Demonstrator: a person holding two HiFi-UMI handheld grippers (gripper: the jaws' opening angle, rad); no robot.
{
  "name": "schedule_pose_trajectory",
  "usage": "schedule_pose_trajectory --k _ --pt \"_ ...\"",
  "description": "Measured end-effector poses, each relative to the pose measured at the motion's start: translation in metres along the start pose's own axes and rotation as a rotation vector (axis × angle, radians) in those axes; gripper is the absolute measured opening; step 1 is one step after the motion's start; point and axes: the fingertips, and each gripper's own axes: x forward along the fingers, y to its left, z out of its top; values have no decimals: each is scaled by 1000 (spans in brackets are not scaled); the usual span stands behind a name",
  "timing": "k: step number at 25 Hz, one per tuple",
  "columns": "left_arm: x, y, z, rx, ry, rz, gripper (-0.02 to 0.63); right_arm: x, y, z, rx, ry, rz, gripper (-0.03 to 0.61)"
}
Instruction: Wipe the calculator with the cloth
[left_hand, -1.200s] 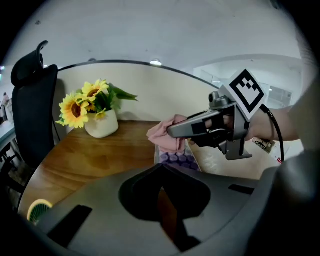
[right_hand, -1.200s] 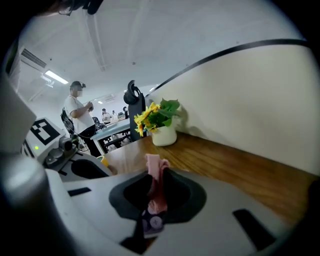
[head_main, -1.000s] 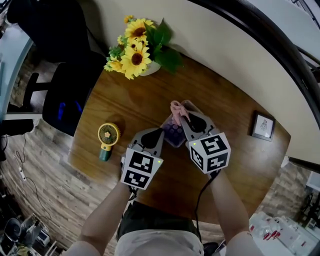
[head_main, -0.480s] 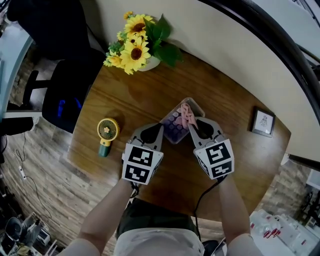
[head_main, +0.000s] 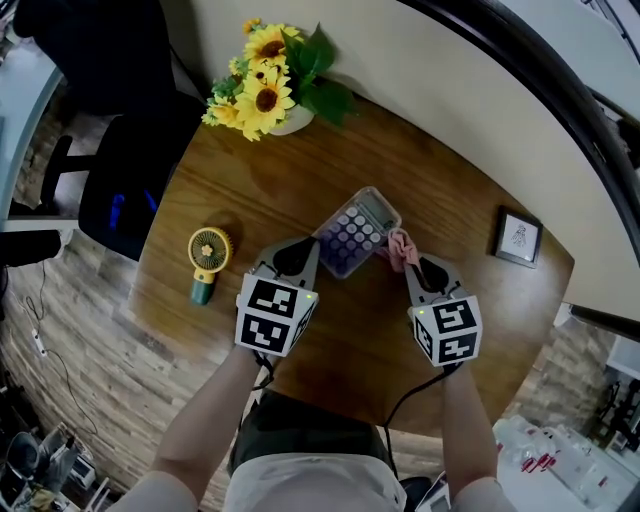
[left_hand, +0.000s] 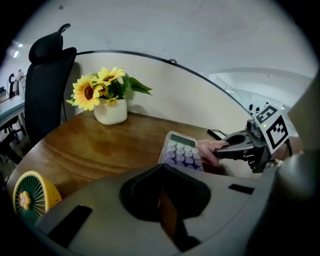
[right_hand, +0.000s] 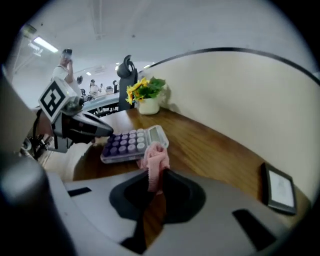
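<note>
1. On the round wooden worktop (head_main: 450, 190), near its middle, a calculator (head_main: 358, 232) with lavender keys lies flat and askew, its display end turned toward the wall.
2. Right hand-held gripper (head_main: 408, 262): the jaws pinch a pink cloth (head_main: 401, 246). The bunched cloth stands up out of the jaws just beside the calculator's right long edge. Whether the two touch cannot be told.
3. Left hand-held gripper (head_main: 300, 254): the jaws are pressed together with nothing between them; only a thin sliver of wood shows through in the left gripper view. The tips sit just beside the calculator's near left corner, and the calculator lies beyond them.
4. Between the two hand-held grippers lies the near end of the calculator, one gripper on either side of it.
5. Toward the far left edge of the worktop stands a bunch of sunflowers (head_main: 262, 85) in a white pot.
6. At the left edge, well apart from the calculator, stands a small yellow fan (head_main: 207, 252).
7. At the right side, near the wall, is a dark picture frame (head_main: 518, 236).
8. Beyond the left edge stands a black office chair (head_main: 125, 190).
</note>
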Motion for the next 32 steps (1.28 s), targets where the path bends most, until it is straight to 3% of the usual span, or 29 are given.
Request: schedule_pose_trajectory --k 5,10,14,17,23,32 --pt "1 0 0 35 16 19 3 -13 13 62 63 -193 34 35" --pt "1 -1 0 81 14 45 3 1 50 118 36 -327 103 35" --pt "1 0 0 83 15 60 3 41 71 116 25 -253 157 37" --pt "1 -1 0 75 14 62 3 59 76 96 -18 -179 136 38" --pt "0 1 -1 69 5 60 3 49 74 68 -121 -98 129 36" --pt "1 1 0 64 5 43 3 18 67 28 -169 -21 135 35"
